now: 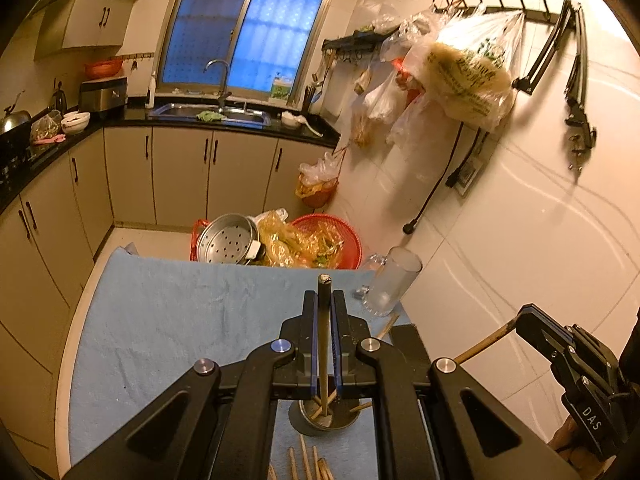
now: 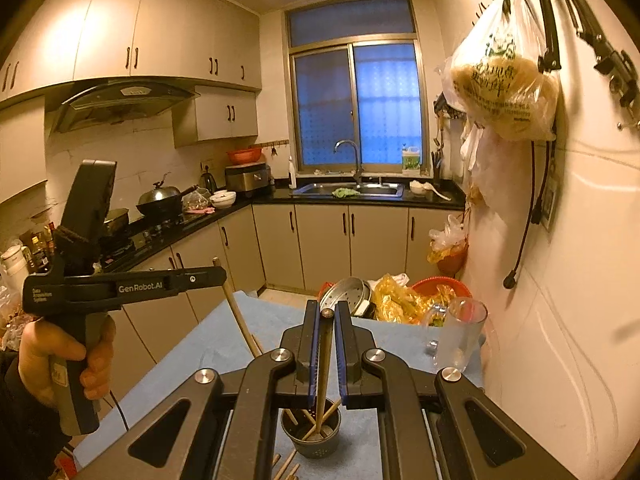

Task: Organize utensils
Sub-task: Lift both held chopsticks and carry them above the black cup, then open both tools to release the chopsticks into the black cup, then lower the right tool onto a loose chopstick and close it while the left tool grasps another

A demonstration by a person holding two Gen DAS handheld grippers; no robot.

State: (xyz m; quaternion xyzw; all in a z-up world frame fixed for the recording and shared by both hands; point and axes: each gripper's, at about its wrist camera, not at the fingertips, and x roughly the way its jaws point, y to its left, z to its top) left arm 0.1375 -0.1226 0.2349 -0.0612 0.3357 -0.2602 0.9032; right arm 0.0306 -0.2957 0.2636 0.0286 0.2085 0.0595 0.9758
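Left tool (image 1: 324, 308) clamped shut, right tool (image 2: 328, 318) likewise, both seemingly angled downward

tools (image 1: 324, 300): 2 | glass mugs (image 1: 390, 286): 1 | metal cups (image 2: 311, 436): 1 | blue cloths (image 1: 180, 312): 1

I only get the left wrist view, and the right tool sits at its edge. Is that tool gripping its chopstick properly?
Observer: Yes. In the right wrist view the right tool is shut on the right chopstick, which runs along between its pads, round end at the tips.
Operator: Where does its lower end point?
Observer: It lines up inside the metal cup, among other sticks; I cannot tell whether it touches the bottom.
Operator: And my left tool from outside?
Observer: A hand holds the left tool by its handle. The left chopstick slants down from it, its lower end hidden behind the right tool's frame.
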